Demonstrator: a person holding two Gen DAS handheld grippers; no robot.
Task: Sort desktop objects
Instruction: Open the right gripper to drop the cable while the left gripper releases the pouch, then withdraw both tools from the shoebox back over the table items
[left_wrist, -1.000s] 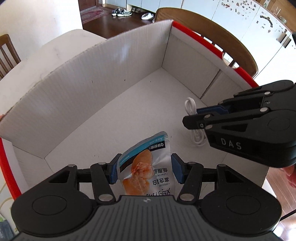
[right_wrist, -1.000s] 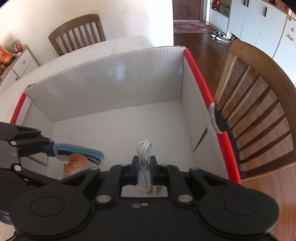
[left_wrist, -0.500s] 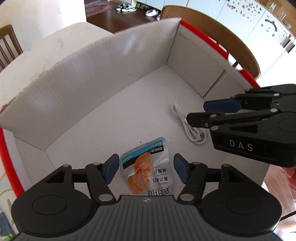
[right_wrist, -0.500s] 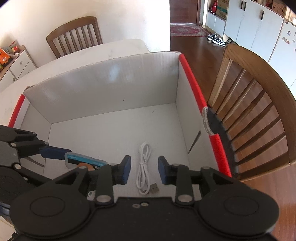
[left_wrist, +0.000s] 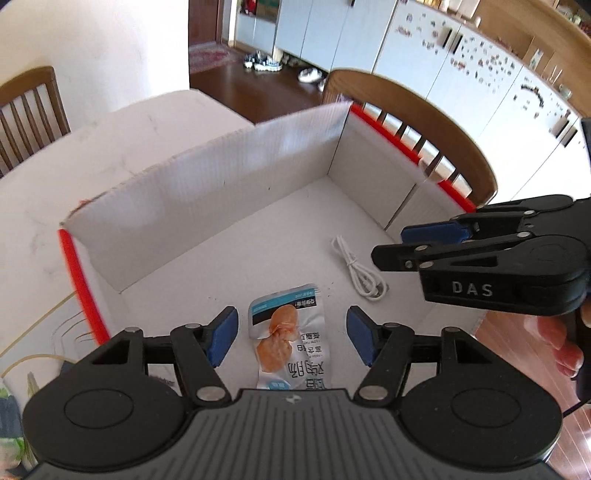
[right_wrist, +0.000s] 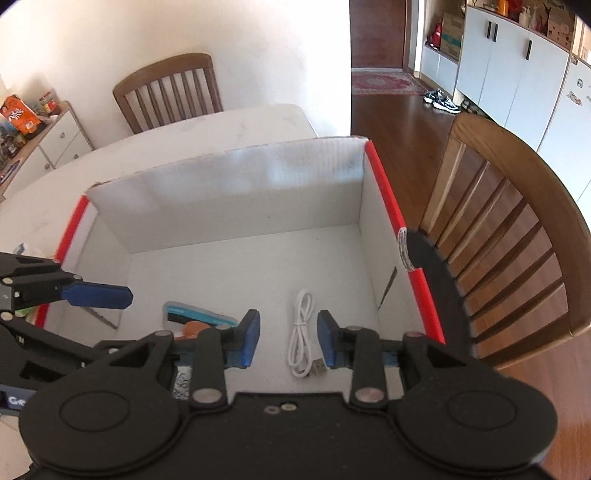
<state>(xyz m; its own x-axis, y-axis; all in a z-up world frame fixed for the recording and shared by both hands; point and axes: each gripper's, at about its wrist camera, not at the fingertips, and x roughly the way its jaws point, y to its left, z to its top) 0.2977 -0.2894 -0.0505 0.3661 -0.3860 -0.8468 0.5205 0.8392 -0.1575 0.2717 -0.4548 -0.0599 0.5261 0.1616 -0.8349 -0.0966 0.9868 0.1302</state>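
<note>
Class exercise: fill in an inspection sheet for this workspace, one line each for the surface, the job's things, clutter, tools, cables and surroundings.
Surface: white table, bare where it shows beyond the box.
Job's things: open white cardboard box with red edges; a blue-and-white snack pouch picturing meat and a coiled white USB cable lie apart on its floor.
Clutter: unclear items at the table's near left edge; nothing else seen.
Tools: left tool open above the pouch, not touching it; right tool open either side of the cable, pads clear.
Cables: the white USB cable only.
Surroundings: two brown wooden slat-back chairs, white cabinets, wooden floor, shoes.
</note>
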